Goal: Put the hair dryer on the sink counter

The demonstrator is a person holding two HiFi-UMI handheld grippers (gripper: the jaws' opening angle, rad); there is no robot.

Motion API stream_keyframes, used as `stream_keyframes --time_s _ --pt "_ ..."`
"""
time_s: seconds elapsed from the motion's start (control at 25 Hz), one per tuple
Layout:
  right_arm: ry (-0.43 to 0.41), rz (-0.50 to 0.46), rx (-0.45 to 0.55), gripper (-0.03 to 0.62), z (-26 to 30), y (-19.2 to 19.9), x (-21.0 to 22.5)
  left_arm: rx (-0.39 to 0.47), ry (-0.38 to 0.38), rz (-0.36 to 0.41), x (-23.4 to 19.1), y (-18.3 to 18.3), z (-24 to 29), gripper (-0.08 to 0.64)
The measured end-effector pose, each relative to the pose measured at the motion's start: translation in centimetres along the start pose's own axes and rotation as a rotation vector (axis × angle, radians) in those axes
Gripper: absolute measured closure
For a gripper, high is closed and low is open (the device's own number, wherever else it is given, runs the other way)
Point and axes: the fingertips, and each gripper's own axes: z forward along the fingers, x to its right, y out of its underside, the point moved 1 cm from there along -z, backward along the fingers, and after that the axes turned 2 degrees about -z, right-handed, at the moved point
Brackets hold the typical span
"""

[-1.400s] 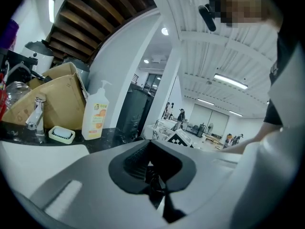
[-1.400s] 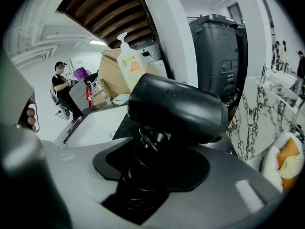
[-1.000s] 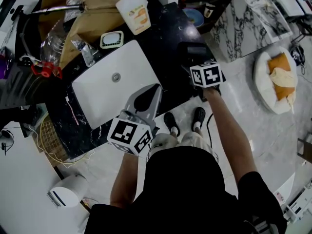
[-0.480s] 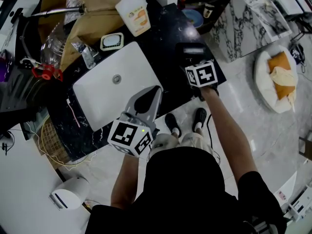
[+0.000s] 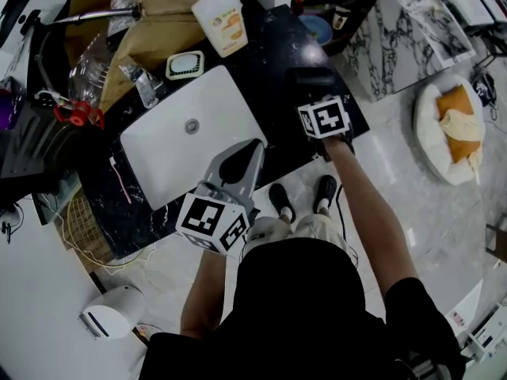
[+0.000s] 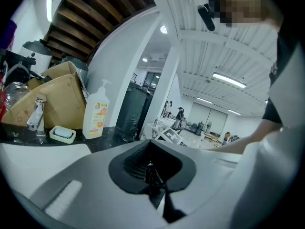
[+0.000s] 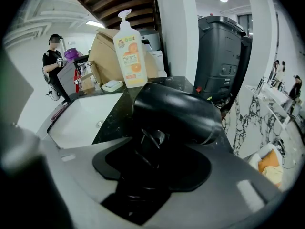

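Observation:
The black hair dryer (image 7: 177, 112) has its handle between my right gripper's (image 7: 147, 149) jaws, which are shut on it, with the barrel lying crosswise ahead. In the head view the hair dryer (image 5: 310, 79) is over the black sink counter (image 5: 273, 50), just right of the white sink (image 5: 158, 165), and the right gripper (image 5: 317, 95) is behind its marker cube. Whether the dryer touches the counter I cannot tell. My left gripper (image 5: 249, 150) is shut with nothing in it, by the sink's front right corner; the left gripper (image 6: 153, 178) points toward the counter.
At the back of the counter stand a soap bottle (image 5: 219, 10), a soap dish (image 5: 184, 65), a faucet (image 5: 141, 85) and a brown cardboard box (image 5: 150, 34). A blue bowl (image 5: 317, 28) sits at the counter's far right. A marble cabinet (image 5: 404, 34) and a pet bed (image 5: 451, 133) lie to the right.
My right gripper has shifted slightly left over the counter with the hair dryer in it. The left gripper has stayed where it was.

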Motion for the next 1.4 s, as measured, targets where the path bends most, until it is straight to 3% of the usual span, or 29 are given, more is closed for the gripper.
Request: stream_keyframes --time_s 0.4,0.84,1.4 --pt "-0.012 0.012 0.007 0.354 0.4 -0.2 -0.2 0.022 -0.025 0.0 0.0 -0.2 -1.7 0.56" --pt "-0.045 0.043 0.087 0.354 -1.5 -1.0 -0.4 0.029 -0.055 0.021 0.2 0.0 -3.2 0.56" --pt "-0.176 0.002 0.253 0.36 -11.2 -0.6 -2.0 0.08 -0.09 0.048 5.4 -0.6 -3.3 0.56"
